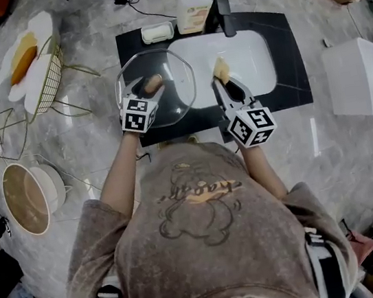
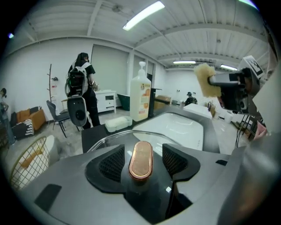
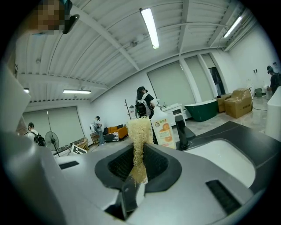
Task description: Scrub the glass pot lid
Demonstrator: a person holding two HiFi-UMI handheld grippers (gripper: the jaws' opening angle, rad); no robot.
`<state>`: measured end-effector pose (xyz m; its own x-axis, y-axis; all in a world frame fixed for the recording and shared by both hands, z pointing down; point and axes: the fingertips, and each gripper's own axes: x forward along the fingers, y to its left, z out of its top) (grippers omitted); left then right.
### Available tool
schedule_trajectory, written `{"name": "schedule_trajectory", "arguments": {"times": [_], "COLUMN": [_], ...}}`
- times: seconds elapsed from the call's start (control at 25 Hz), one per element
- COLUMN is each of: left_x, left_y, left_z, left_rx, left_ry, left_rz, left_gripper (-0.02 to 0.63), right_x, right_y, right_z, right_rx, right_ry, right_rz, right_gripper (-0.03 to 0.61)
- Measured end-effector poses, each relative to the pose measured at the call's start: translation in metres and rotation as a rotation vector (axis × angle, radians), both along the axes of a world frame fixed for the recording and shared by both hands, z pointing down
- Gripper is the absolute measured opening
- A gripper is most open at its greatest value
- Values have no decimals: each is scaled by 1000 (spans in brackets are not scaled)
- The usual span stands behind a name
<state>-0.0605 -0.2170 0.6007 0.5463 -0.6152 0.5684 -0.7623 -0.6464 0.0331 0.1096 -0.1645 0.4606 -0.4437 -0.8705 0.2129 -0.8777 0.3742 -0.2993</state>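
The glass pot lid [image 1: 170, 78] lies over the left part of the black counter [image 1: 280, 33], reaching the sink's edge. Its copper knob [image 2: 141, 159] stands between the pads of my left gripper [image 1: 149, 86], with a thin gap on each side, so the jaws are open around it. My right gripper [image 1: 223, 80] hovers over the white sink [image 1: 256, 58], shut on a yellowish fibrous scrubber [image 3: 139, 132]. The scrubber [image 1: 221, 69] is a little to the right of the lid, apart from the glass.
A black faucet [image 1: 224, 14], a soap bottle [image 1: 192, 8] and a white soap dish [image 1: 157, 32] stand along the counter's back. Wire baskets [image 1: 50, 75] and a round bowl [image 1: 26, 198] lie on the floor at left; a white box [image 1: 363, 77] is at right.
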Motion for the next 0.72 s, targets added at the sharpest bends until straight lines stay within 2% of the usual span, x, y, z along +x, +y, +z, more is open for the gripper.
{"name": "schedule_trajectory", "arguments": {"times": [0.28,0.72], "left_x": [6,7], "left_y": [-4,-11], "left_z": [34,43], "left_rx": [-57,-68], "left_ry": [-49,-101], "left_rz": [29,29], "left_gripper": [262,187], "right_x": [16,37], "right_y": [4,9], "right_z": [6,11], "right_rx": [-19,-35], "right_ry": [9,17], "right_rz": [49,105], "right_gripper": [51,51]}}
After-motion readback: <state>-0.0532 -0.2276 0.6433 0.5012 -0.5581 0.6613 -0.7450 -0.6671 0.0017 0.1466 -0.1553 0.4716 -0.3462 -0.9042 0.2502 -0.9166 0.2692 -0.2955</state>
